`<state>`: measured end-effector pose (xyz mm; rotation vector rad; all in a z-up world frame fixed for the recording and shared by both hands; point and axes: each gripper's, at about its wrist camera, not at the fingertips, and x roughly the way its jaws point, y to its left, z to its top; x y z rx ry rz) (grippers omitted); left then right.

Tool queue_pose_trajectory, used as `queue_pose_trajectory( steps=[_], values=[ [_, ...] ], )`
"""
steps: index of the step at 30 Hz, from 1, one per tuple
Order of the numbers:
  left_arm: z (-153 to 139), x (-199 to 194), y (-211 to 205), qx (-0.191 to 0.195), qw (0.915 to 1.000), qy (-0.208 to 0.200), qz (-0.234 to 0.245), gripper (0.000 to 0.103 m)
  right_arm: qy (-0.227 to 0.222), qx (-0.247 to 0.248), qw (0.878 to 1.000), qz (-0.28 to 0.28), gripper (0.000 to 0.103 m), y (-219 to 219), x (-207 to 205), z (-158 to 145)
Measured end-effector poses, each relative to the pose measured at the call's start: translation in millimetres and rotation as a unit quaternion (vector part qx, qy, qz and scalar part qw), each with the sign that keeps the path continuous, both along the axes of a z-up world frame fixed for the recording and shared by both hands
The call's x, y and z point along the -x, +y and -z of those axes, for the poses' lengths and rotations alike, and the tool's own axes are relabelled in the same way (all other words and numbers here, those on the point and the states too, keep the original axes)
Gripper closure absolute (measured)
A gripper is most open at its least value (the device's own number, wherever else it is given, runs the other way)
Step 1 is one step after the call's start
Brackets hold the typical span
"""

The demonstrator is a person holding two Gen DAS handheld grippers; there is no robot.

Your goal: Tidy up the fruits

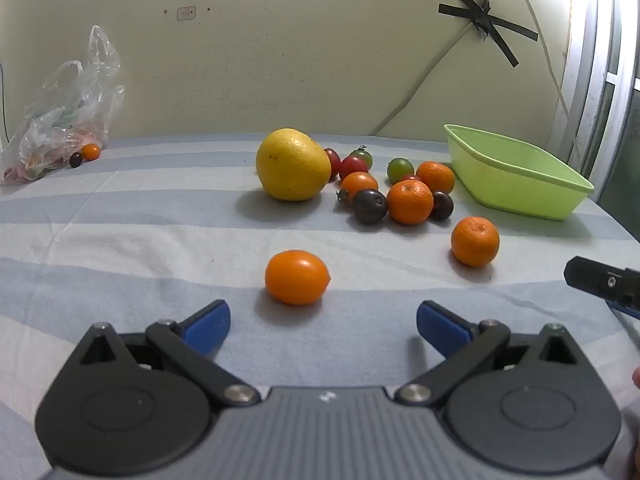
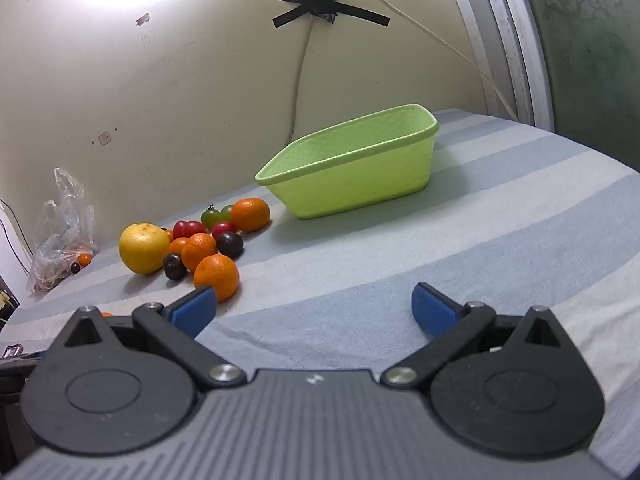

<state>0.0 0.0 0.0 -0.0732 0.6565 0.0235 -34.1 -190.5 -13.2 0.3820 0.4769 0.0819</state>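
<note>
The left gripper (image 1: 323, 322) hangs over the striped cloth (image 1: 120, 240), fingers wide and empty. Just ahead of them, centred on the gap, lies an orange tomato (image 1: 297, 277), its long axis crosswise. The right gripper (image 2: 314, 308), fingers also wide and empty, sits well off to that side, so the left is nearer. Beyond lie the fruit pile (image 1: 384, 188) and the empty green basket (image 1: 516, 184).

Lime-green basin (image 2: 360, 184), blue-striped cloth (image 2: 480, 240)
</note>
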Motion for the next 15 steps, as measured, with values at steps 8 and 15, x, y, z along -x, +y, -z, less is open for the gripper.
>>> queue_pose_trajectory(
  steps=[8,15],
  values=[
    [-1.1,-2.9,-8.8,-0.017,0.9998,0.008,-0.001,0.000,0.001,0.001,1.000,0.000,0.000,-1.1,0.0,-0.4],
    [0.6,-2.1,-10.8,-0.035,0.9993,0.015,-0.002,0.000,0.001,0.004,1.000,0.000,0.000,-0.7,-0.1,-0.3]
  ],
)
